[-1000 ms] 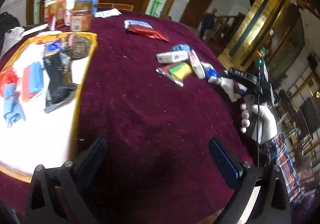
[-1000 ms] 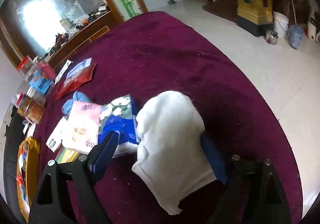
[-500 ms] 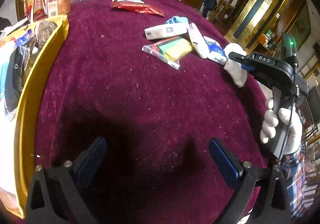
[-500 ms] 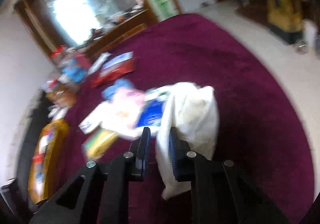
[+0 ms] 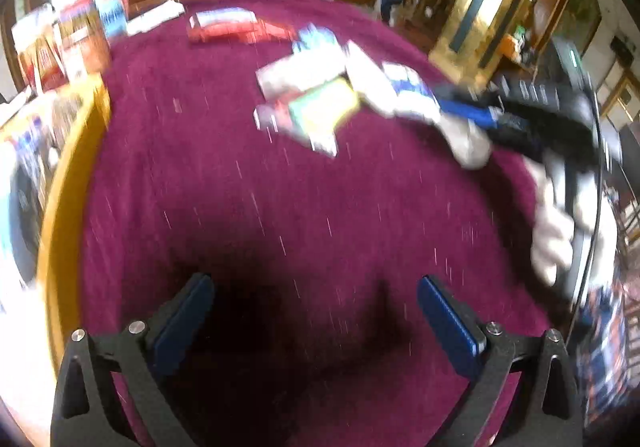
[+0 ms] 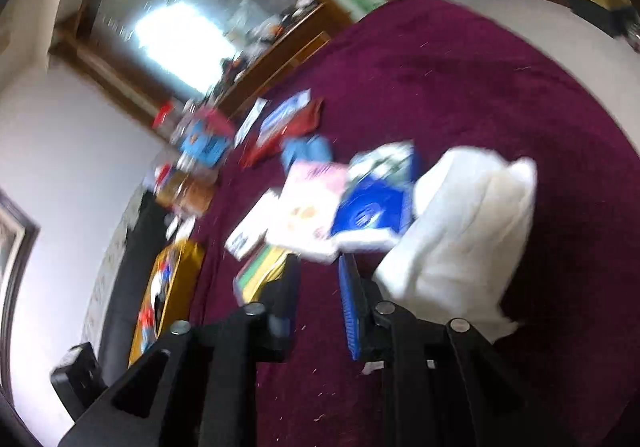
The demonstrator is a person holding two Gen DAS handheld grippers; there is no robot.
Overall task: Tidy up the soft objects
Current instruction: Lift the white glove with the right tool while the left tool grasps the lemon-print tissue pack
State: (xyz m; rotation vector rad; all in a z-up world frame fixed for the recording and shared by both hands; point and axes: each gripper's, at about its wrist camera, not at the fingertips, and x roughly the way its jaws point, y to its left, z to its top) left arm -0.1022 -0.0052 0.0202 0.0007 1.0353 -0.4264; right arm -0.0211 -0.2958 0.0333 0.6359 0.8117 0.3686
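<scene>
Left wrist view: the left claw (image 5: 312,323) is held wide apart and empty over the maroon velvet-covered table (image 5: 280,207). The soft white cloth bundle (image 5: 466,141) is seen far ahead to its right, at the right claw (image 5: 460,109).

Right wrist view: the right claw (image 6: 320,287) appears nearly closed. The cloth (image 6: 460,239) hangs against its right finger; whether it is pinched cannot be told.

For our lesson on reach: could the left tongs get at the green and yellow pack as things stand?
Probably yes: the left tongs are open, and only bare tablecloth lies between them and the pack.
</scene>
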